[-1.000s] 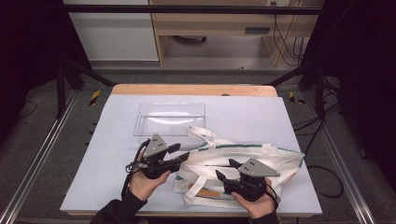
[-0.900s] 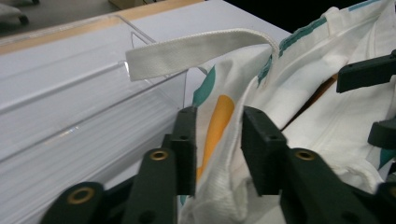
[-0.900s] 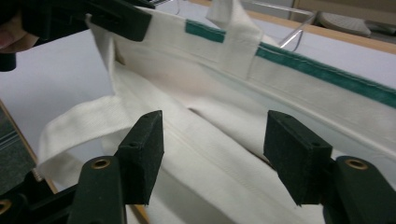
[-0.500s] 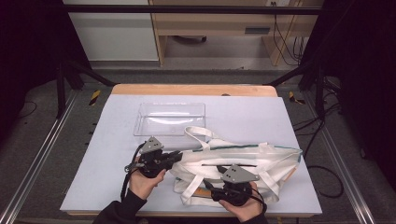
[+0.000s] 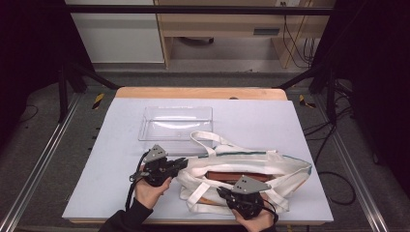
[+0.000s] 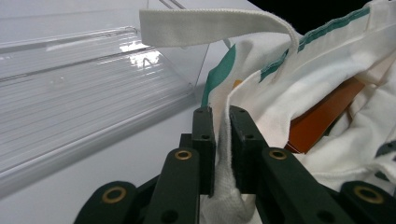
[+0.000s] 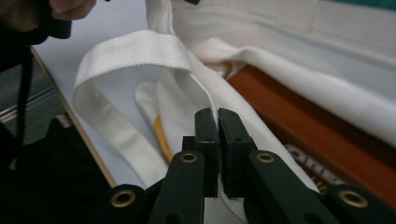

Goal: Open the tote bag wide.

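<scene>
Nearest the front edge of the table [image 5: 121, 125], the right gripper [image 5: 223, 192] sat low over the bag's near rim. Its jaws had just been closing, and in the right gripper view they were pinched tight on a fold of the white tote bag [image 5: 270, 164] cloth, right by a loop of strap [image 7: 135, 56]. A bit further in and toward the table's left side, the left gripper [image 5: 183, 163] was at the bag's left end; the left gripper view showed its jaws narrow too, clamped on the bag's cloth edge, fabric squeezed between the pads.

The bag itself lay flat on the front right part of the table, mouth gaping a little, with something orange-brown [image 5: 232, 175] inside. Could've been a box or a book; hard to tell from what showed. One handle [image 5: 205, 137] flopped back toward the middle of the table.

Behind that, just past the handle, a clear plastic tray [image 5: 150, 126] sat near the center, closer to the far edge.
</scene>
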Action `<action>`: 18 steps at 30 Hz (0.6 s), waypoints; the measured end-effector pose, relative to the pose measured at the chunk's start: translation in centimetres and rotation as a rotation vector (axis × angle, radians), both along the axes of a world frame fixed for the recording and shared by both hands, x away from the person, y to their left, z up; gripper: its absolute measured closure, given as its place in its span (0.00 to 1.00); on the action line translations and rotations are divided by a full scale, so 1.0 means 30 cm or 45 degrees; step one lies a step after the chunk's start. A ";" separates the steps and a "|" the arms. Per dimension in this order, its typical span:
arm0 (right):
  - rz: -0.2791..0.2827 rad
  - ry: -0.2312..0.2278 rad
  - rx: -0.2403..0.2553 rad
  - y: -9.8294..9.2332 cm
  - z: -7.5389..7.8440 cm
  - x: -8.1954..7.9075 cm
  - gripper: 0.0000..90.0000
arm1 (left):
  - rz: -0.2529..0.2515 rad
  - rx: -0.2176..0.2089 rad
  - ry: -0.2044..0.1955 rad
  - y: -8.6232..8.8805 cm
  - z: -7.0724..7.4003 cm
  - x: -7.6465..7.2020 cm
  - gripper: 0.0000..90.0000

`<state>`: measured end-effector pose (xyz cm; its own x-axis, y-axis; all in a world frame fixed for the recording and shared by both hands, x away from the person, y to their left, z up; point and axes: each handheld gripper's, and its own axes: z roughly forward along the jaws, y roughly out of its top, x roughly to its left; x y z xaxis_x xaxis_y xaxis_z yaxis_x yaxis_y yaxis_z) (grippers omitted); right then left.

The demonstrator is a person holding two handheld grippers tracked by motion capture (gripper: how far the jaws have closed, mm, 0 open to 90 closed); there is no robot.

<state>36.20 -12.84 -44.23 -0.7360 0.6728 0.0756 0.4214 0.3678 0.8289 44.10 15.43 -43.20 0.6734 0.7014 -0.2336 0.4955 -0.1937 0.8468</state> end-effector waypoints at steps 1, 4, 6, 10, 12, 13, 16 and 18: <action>0.004 0.023 0.014 -0.002 -0.007 -0.007 0.98 | 0.000 0.002 -0.003 -0.001 -0.001 -0.002 0.91; 0.016 0.064 0.036 -0.005 -0.027 -0.018 0.98 | -0.001 0.018 -0.016 -0.008 -0.006 -0.010 0.90; -0.005 0.106 0.040 -0.007 -0.061 -0.026 0.97 | -0.008 0.046 -0.031 -0.023 -0.018 -0.019 0.87; -0.030 0.121 -0.004 0.006 -0.094 -0.016 0.97 | -0.015 0.054 -0.033 -0.031 -0.025 -0.020 0.83; -0.047 0.128 -0.028 0.016 -0.116 -0.004 0.96 | -0.014 0.072 -0.045 -0.035 -0.028 -0.019 0.80; -0.044 0.126 -0.026 0.015 -0.116 -0.003 0.95 | -0.008 0.076 -0.056 -0.036 -0.029 -0.018 0.77; -0.019 0.134 0.001 0.009 -0.106 -0.007 0.84 | 0.002 0.070 -0.074 -0.032 -0.024 -0.017 0.69; -0.001 0.134 0.033 0.004 -0.084 -0.013 0.74 | 0.007 0.057 -0.108 -0.028 -0.012 -0.016 0.62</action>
